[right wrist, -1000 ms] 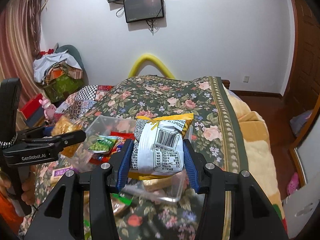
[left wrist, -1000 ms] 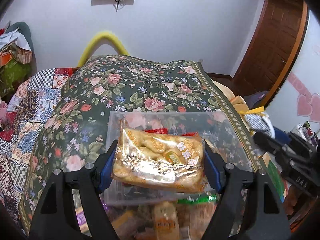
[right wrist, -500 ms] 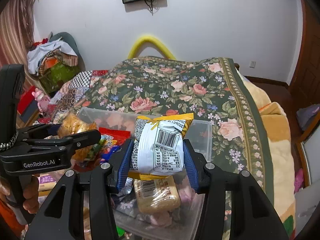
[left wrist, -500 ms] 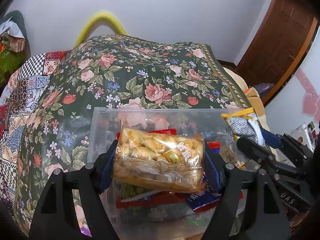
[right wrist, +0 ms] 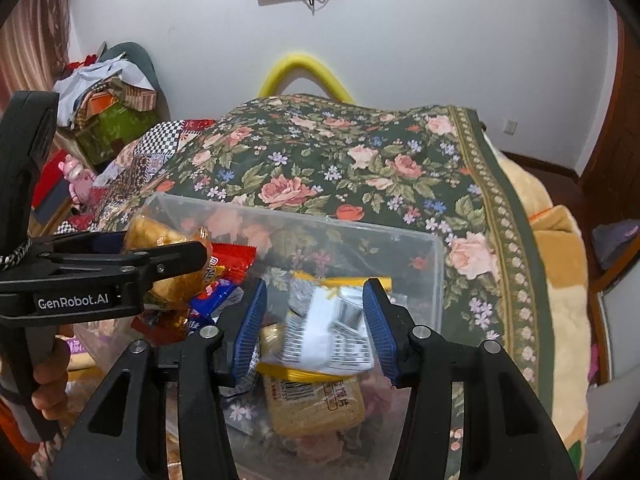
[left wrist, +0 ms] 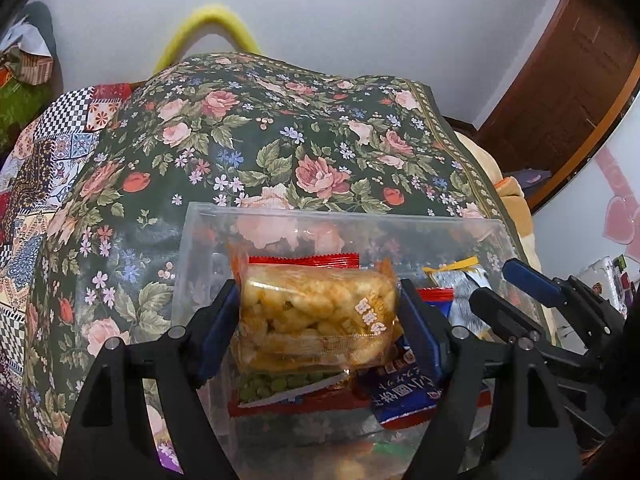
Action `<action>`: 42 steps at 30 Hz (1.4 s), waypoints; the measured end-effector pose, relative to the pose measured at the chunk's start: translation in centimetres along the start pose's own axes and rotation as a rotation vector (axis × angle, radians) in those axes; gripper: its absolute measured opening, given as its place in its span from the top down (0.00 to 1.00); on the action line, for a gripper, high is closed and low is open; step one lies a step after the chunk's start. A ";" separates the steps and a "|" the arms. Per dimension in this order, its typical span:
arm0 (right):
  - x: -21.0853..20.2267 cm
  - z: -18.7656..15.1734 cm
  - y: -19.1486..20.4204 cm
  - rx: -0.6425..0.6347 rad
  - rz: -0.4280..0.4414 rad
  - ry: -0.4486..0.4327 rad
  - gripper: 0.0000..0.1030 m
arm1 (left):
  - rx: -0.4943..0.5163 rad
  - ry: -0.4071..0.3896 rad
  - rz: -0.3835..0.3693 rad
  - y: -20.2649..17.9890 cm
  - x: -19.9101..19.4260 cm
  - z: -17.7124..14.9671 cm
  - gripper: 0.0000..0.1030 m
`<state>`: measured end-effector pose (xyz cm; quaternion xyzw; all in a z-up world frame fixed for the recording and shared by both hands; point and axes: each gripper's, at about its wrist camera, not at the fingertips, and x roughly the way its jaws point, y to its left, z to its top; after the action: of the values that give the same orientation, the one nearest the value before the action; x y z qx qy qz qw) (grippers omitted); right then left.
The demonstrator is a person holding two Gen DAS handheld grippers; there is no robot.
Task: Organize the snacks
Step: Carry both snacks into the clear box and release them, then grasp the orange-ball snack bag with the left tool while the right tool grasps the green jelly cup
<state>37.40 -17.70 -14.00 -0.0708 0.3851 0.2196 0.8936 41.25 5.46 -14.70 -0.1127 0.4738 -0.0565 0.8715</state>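
Several packets were already lodged in the clear bin [right wrist: 434, 264] on the bed [left wrist: 320, 140]. A cracker bag [left wrist: 316, 316] was clamped between the left gripper [left wrist: 318, 326] pads above the bin. The white packet [right wrist: 324, 332] lay between the spread right gripper [right wrist: 316, 324] pads, apparently released. Deposit of the cracker bag was judged outstanding.

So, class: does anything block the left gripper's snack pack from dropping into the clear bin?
Nothing visible does. The left gripper holds the snack pack over the open clear bin; only loose snacks lie below.
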 end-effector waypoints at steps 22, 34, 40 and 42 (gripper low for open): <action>-10.2 -2.5 1.5 0.002 0.048 -0.119 0.38 | 0.078 -0.189 0.010 -1.8 -15.0 -3.5 0.22; -12.0 -7.3 4.0 -0.016 0.096 -0.071 0.36 | 0.138 -0.088 0.088 0.8 -15.4 -12.2 0.20; -11.1 -9.7 5.3 -0.011 0.127 -0.007 0.35 | 0.093 -0.024 0.084 2.5 -13.8 -15.9 0.20; -10.5 -10.8 5.8 -0.013 0.142 0.025 0.35 | 0.083 -0.007 0.079 2.8 -13.4 -16.9 0.20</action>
<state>21.32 -19.26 -13.71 -0.0520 0.3987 0.2841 0.8704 19.74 8.52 -13.41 -0.0580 0.4721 -0.0414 0.8786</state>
